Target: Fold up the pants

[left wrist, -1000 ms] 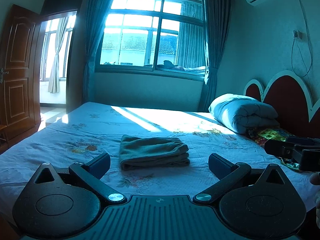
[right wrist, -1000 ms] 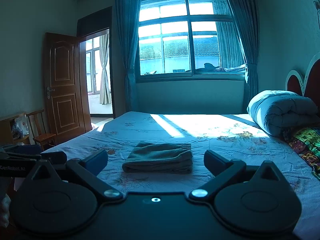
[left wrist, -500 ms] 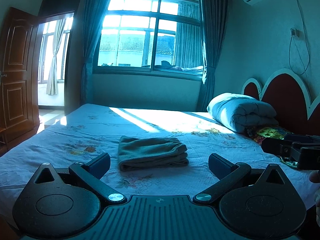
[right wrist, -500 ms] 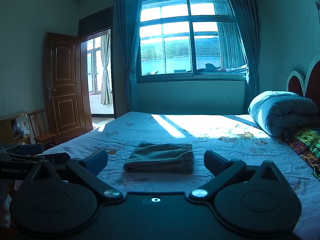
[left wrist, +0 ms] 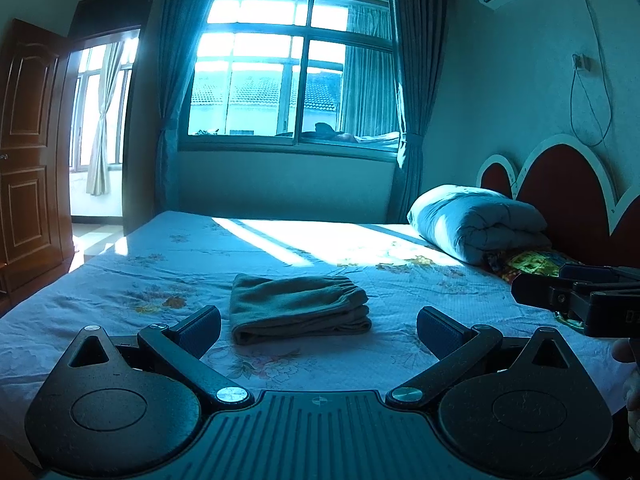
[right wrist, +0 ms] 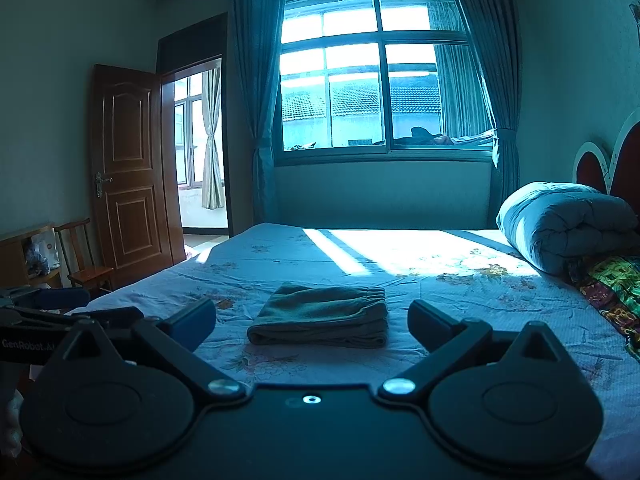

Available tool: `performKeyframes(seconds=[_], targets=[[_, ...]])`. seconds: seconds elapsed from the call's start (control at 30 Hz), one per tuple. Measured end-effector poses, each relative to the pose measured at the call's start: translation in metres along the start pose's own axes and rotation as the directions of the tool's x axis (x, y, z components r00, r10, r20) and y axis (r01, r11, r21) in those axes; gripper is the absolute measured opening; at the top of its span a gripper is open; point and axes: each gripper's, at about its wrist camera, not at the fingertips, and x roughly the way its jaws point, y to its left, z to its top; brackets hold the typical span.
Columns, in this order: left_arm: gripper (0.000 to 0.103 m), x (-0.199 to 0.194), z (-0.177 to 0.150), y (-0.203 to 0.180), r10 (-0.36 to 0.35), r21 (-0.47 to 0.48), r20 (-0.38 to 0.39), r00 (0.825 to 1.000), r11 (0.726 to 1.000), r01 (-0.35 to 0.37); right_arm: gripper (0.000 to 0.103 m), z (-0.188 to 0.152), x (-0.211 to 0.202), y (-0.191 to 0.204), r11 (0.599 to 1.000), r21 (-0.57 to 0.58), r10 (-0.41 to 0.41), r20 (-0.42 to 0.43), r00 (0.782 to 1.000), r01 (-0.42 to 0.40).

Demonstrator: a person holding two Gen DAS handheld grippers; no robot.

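Bed [left wrist: 120, 280]: wide mattress under a pale blue sheet with a faded flower print and a fine woven texture; a bright band of sunlight crosses its far half.
Headboard [left wrist: 568, 196]: at the right end of the bed, dark red scalloped panels edged in white.
Quilt [left wrist: 476, 222]: rolled into a thick, puffy grey-blue bundle, lying on the bed against the headboard.
Patterned cloth [right wrist: 612, 284]: multicoloured fabric spread on the bed just beside the quilt, on the near side.
Pants [left wrist: 298, 308]: olive-green soft knit, folded into a compact, layered rectangle with a gathered elastic waistband along its right edge; flat on the bed near the middle, short of the sunlit band, well apart from the quilt.
Left gripper [left wrist: 318, 326]: matte black, rounded housings with ribbed base; jaws spread wide, holding nothing, clear of the pants and above the bed's near edge.
Right gripper [right wrist: 312, 322]: same black build; jaws spread wide, empty, touching nothing, facing the pants from the bed's near edge.
Finger pads [left wrist: 200, 330]: dark blue, flat, finely ribbed.
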Motion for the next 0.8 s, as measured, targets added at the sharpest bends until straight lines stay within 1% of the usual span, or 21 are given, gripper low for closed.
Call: performKeyframes(seconds=[0.23, 0.4, 0.57, 0.67, 0.8], targets=[[0.103, -0.0020, -0.0014, -0.0017, 0.006, 0.001, 0.014, 1.000, 1.000, -0.006, 0.097, -0.0002, 0.0001, 0.0001, 1.000, -0.002, 0.000, -0.003, 1.000, 0.000], [0.103, 0.0002, -0.0017, -0.0053, 0.010, 0.016, 0.008, 1.000, 1.000, -0.010, 0.097, -0.0003, 0.0002, -0.0006, 1.000, -0.002, -0.002, -0.002, 1.000, 0.002], [0.103, 0.0006, -0.0014, -0.0049, -0.016, -0.007, 0.011, 1.000, 1.000, 0.016, 0.097, -0.0010, -0.0001, -0.0010, 1.000, -0.001, -0.004, -0.001, 1.000, 0.004], [0.103, -0.0006, -0.0013, -0.0057, -0.025, 0.012, 0.024, 0.999, 1.000, 0.025, 0.097, -0.0007, 0.0003, -0.0012, 1.000, 0.000, -0.009, 0.000, 1.000, 0.009], [0.103, 0.0003, -0.0015, -0.0051, -0.050, 0.008, 0.010, 0.999, 0.999, 0.050, 0.097, -0.0009, 0.0005, -0.0024, 1.000, 0.003, -0.014, 0.001, 1.000, 0.014]])
